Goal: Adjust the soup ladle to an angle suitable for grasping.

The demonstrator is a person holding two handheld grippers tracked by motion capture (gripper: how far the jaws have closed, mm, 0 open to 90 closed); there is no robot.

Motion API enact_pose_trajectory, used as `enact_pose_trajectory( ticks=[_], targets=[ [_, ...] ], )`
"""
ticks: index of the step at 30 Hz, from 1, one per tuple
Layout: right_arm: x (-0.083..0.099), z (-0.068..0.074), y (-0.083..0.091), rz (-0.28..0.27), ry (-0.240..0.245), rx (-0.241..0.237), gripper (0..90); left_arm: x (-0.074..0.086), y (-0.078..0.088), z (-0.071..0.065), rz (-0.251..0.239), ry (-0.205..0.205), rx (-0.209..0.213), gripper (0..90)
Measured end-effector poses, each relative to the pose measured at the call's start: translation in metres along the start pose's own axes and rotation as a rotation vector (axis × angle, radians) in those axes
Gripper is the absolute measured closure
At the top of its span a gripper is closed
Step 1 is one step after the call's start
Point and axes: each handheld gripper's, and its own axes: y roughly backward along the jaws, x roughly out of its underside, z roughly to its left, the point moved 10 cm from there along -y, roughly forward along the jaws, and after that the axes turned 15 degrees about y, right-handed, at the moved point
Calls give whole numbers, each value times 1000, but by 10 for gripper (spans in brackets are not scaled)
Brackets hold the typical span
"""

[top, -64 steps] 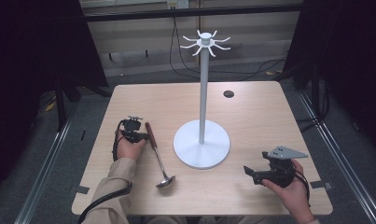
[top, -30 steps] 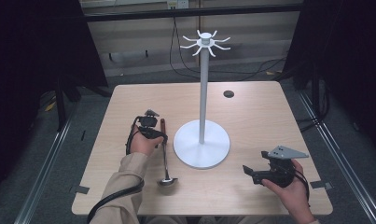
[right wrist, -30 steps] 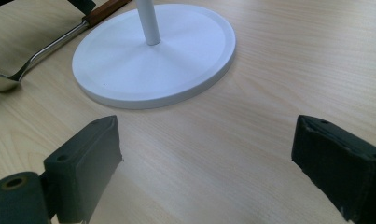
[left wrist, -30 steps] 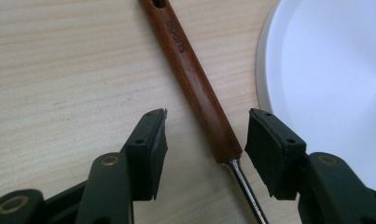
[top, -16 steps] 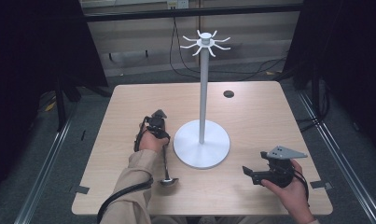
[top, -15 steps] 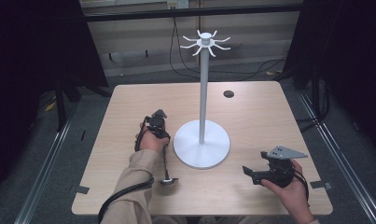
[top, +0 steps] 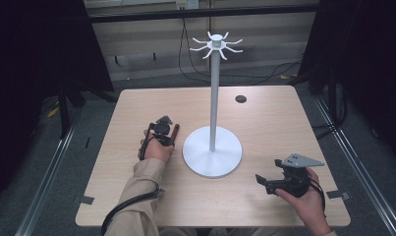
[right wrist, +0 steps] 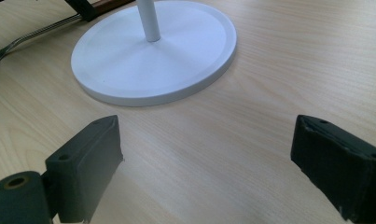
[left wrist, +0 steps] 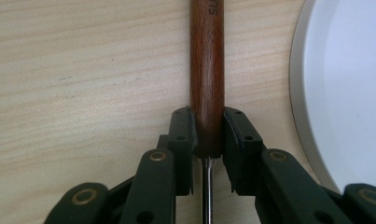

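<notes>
A ladle with a dark wooden handle [top: 175, 130] lies flat on the table just left of the white stand's round base [top: 212, 152]. My left gripper [top: 167, 132] has its jaws around that handle [left wrist: 207, 70] near where the metal shaft begins; they have just been closing, and both pads [left wrist: 185, 135] now press on the wood. The forearm hides the ladle's bowl in the high view. My right gripper [top: 262, 181] rests low at the table's front right, open, with bare wood between its jaws [right wrist: 206, 154]. In its view are the base [right wrist: 153, 56] and the ladle's shaft [right wrist: 36, 32].
The stand's thin white pole [top: 214, 98] rises from the base to a crown of hooks [top: 216, 45]. A small dark disc [top: 240, 99] lies at the back right of the wooden table [top: 284, 128]. Dark floor and rails surround the table.
My left gripper moved right from beside the ladle onto its wooden handle and closed its jaws around it. The right gripper stayed where it was.
</notes>
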Motion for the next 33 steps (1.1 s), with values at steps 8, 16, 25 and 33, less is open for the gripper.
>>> enact_pose_trajectory(
  ticks=[8,16,25,33],
  targets=[
    [0,-1,0,-10,-3,-5,60,-4,21,2,-38,-24,97,747],
    [-2,-2,1,-30,-3,-2,25,-14,65,-4,-186,-62,273,749],
    [-2,-1,0,-35,-6,-1,15,-16,102,-6,-321,-126,390,748],
    [-2,-1,0,-39,-9,2,16,-17,134,-15,-440,-153,489,749]
  ],
)
